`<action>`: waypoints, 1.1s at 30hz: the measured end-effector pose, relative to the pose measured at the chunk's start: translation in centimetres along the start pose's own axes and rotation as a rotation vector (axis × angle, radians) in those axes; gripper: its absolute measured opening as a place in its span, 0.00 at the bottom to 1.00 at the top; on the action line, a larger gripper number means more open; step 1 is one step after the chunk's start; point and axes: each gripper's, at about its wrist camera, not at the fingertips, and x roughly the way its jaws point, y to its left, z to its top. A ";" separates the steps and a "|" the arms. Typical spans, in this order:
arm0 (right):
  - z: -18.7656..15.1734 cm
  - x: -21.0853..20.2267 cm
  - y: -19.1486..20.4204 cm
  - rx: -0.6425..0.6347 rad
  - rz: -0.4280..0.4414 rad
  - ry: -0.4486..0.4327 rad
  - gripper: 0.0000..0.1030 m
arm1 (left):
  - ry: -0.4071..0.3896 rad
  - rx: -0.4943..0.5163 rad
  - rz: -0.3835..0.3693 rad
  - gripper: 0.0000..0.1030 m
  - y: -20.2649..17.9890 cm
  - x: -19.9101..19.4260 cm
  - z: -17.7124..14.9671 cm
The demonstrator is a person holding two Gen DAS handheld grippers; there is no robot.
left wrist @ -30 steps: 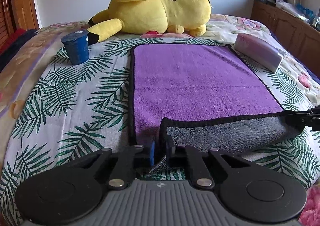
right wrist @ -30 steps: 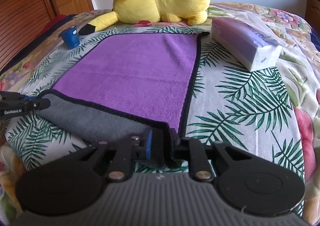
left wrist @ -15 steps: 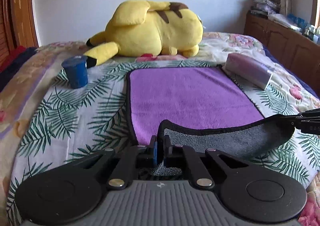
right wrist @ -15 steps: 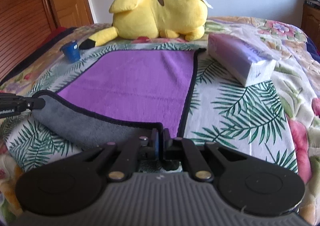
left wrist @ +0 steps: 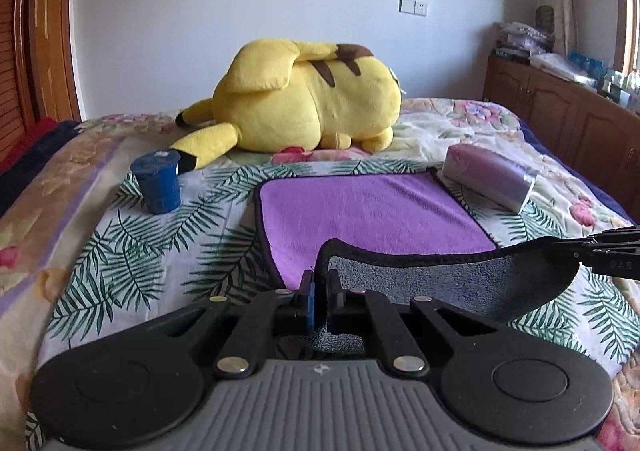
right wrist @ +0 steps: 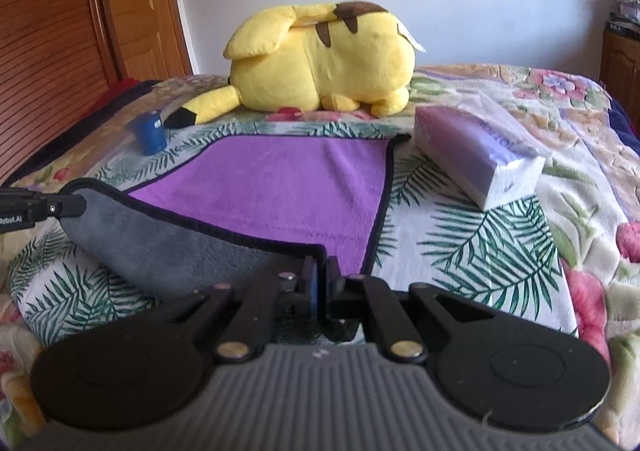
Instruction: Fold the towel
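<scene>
A purple towel (left wrist: pixel 368 211) with a black hem and grey underside lies on the bed; it also shows in the right wrist view (right wrist: pixel 280 187). Its near edge is lifted, grey side (left wrist: pixel 460 287) facing me. My left gripper (left wrist: pixel 320 295) is shut on the near left corner. My right gripper (right wrist: pixel 321 283) is shut on the near right corner. Each gripper shows in the other's view, the right one at the right edge (left wrist: pixel 612 255), the left one at the left edge (right wrist: pixel 36 207).
A big yellow plush toy (left wrist: pixel 304 107) lies behind the towel. A blue cup (left wrist: pixel 156 183) stands at the towel's far left. A purple tissue pack (right wrist: pixel 476 155) lies by its far right corner. Wooden cabinets (left wrist: pixel 560 111) stand right of the bed.
Both grippers have risen with the near edge of the towel. The lifted grey flap stands higher and more of the room shows.
</scene>
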 end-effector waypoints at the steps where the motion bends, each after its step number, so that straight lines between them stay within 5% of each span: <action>1: 0.1 -0.1 0.0 -0.002 0.000 -0.007 0.04 | -0.006 0.000 0.000 0.05 0.0 -0.1 0.1; 33: 2.7 1.1 -0.9 -0.073 -0.024 -0.126 0.04 | -0.096 0.048 0.028 0.05 0.1 0.6 3.1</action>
